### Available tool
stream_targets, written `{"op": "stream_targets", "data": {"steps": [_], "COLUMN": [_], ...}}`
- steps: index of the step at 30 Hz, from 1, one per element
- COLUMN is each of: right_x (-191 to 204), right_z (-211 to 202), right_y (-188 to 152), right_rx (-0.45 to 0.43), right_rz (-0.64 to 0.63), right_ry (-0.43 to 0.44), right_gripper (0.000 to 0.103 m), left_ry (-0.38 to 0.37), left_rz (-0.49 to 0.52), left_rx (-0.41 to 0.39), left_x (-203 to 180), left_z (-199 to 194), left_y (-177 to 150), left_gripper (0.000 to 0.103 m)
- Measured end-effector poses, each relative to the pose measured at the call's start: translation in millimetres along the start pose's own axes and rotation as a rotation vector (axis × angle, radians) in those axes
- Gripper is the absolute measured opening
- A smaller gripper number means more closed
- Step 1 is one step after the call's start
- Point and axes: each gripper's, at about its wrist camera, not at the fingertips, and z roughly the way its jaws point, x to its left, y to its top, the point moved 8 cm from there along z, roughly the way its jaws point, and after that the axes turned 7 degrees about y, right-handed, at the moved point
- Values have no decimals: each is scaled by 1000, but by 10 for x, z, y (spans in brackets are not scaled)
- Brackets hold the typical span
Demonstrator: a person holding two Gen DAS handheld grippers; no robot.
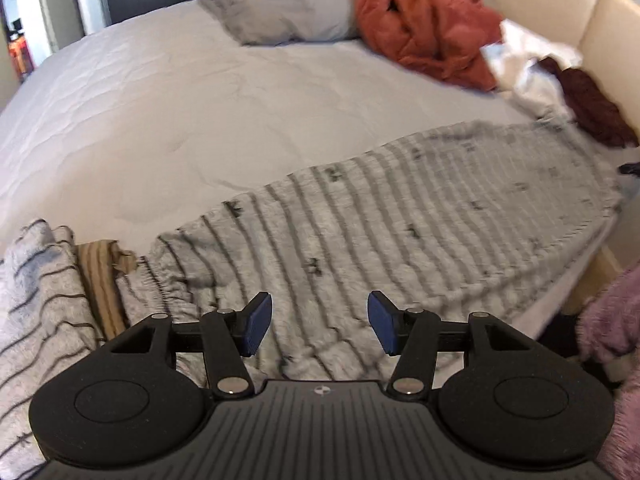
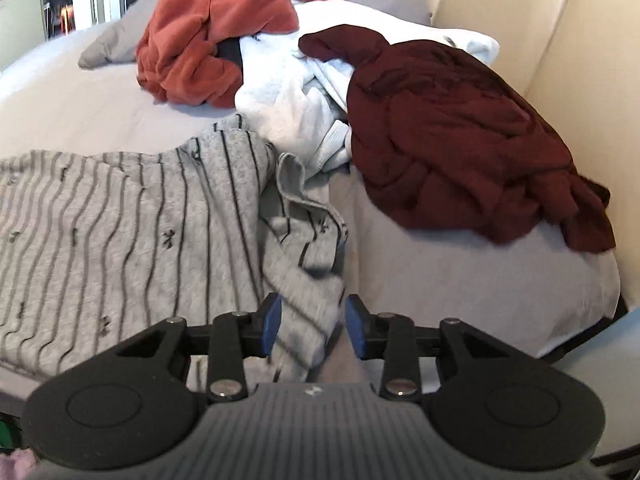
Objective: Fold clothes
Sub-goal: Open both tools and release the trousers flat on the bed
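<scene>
- Grey fuzzy garment with thin dark stripes and small dark motifs (image 1: 400,208): spread flat along the near edge of the bed, running from the lower left to the right of the left wrist frame; in the right wrist frame it fills the left half, with one rumpled end trailing down to the lower centre.
- Left gripper (image 1: 319,328): fingers released, blue pads spread wide, hovering above the striped garment with nothing between them.
- Right gripper (image 2: 313,328): fingers part-way apart, with the trailing end of the garment lying between the blue pads; whether the pads press the cloth cannot be told.
- Second striped grey piece (image 1: 36,280) and a tan ribbed cloth (image 1: 100,276): lower left of the left wrist frame, just beside the garment.
- Pale grey bed sheet (image 1: 160,112): carries everything.
- Rust-orange fleece heap (image 2: 212,32): upper centre of the right wrist frame.
- White crumpled garment (image 2: 288,100): between the orange heap and a dark maroon knit heap (image 2: 460,140), which lies at the right.
- Grey pillow (image 1: 280,4): top centre of the left wrist frame.
- Cream padded headboard (image 2: 520,12): upper right.
</scene>
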Motion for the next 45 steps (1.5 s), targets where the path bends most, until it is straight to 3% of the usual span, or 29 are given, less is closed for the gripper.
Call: {"op": "stream_targets", "data": {"steps": [5, 7, 8, 9, 11, 13, 16, 17, 18, 19, 24, 26, 30, 35, 38, 40, 41, 42, 45], "right_x": [-54, -65, -54, -36, 65, 197, 348, 373, 371, 333, -206, -382, -433, -430, -349, -296, -269, -240, -150], "right_z": [396, 454, 430, 372, 215, 125, 168, 194, 196, 174, -89, -59, 203, 496, 622, 706, 747, 762, 733], "right_y": [-68, -150, -164, -151, -121, -140, -254, -306, -338, -338, -192, -180, -204, -195, -184, -177, -174, -161, -104], "right_rx": [102, 129, 125, 101, 40, 14, 53, 69, 68, 54, -132, -144, -82, -27, 8, 31, 42, 48, 56], "right_rz": [3, -2, -5, -18, -70, -88, -99, -100, -107, -101, 157, 227, 233, 236, 215, 201, 194, 178, 92], "right_ry": [-9, 4, 13, 9, 25, 97, 209, 238, 239, 221, 81, 15, -5, 7, 26, 38, 45, 46, 1], "right_gripper": [39, 22, 13, 11, 9, 9, 18, 36, 45, 45, 43, 38, 24, 24, 34, 33, 30, 15, 7], "left_ry": [19, 23, 21, 20, 21, 23, 21, 20, 20, 21, 26, 36, 47, 48, 49, 49, 48, 46, 49], "left_rz": [1, 13, 18, 23, 29, 32, 43, 46, 48, 48, 35, 35, 44, 47, 56, 62, 65, 69, 80], "left_rx": [56, 64, 67, 70, 80, 91, 100, 100, 99, 95, 95, 110, 124, 120, 124, 127, 129, 130, 129], "left_x": [-76, -107, -117, -127, -137, -160, -192, -204, -215, -221, -223, -216, -221, -264, -319, -358, -379, -397, -435], "left_z": [162, 186, 201, 221, 267, 303, 337, 338, 335, 330, 354, 393, 434, 463, 503, 531, 544, 554, 559], "left_y": [-27, -43, -53, -61, -72, -74, -61, -52, -41, -32, -32, -52, -57, -46, -55, -66, -73, -77, -94], "left_gripper": [51, 51, 51, 51, 51, 51, 51, 51, 51, 51, 51, 51, 51, 51, 51, 51, 51, 51, 51]}}
